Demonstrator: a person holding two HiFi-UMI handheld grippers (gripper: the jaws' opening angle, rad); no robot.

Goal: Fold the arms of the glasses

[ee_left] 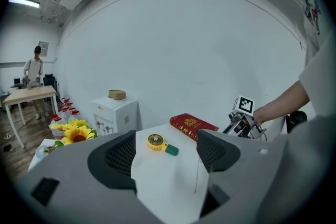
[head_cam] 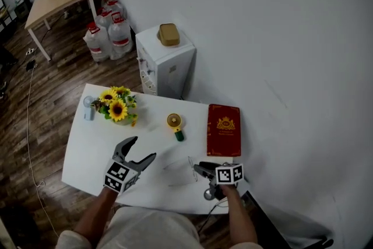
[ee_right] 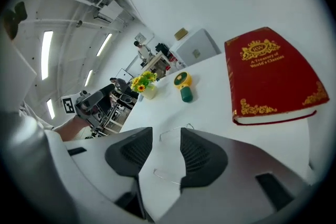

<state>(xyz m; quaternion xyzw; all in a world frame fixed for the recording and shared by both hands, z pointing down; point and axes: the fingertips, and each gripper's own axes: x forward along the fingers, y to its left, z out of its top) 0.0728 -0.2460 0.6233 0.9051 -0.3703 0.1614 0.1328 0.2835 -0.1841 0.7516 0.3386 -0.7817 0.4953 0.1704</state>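
Table (head_cam: 87, 154), left end: sunflowers (head_cam: 116, 107) stand in a pale vase (ee_right: 149, 93). Left tool (head_cam: 143, 147) hovers with its jaws wide and empty. Glasses (head_cam: 179, 171) lie on the table, the thin frame between the right tool (head_cam: 197, 168) jaws, which are narrow, pads not pressing. Red book (head_cam: 224, 129) beyond.

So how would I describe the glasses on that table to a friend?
Start at the white table and find the red book on its right side. Just in front of it, near the front edge, lie the glasses, at the tips of the right gripper. They are a thin wire frame, almost lost against the white top, unlike the colourful things around them.
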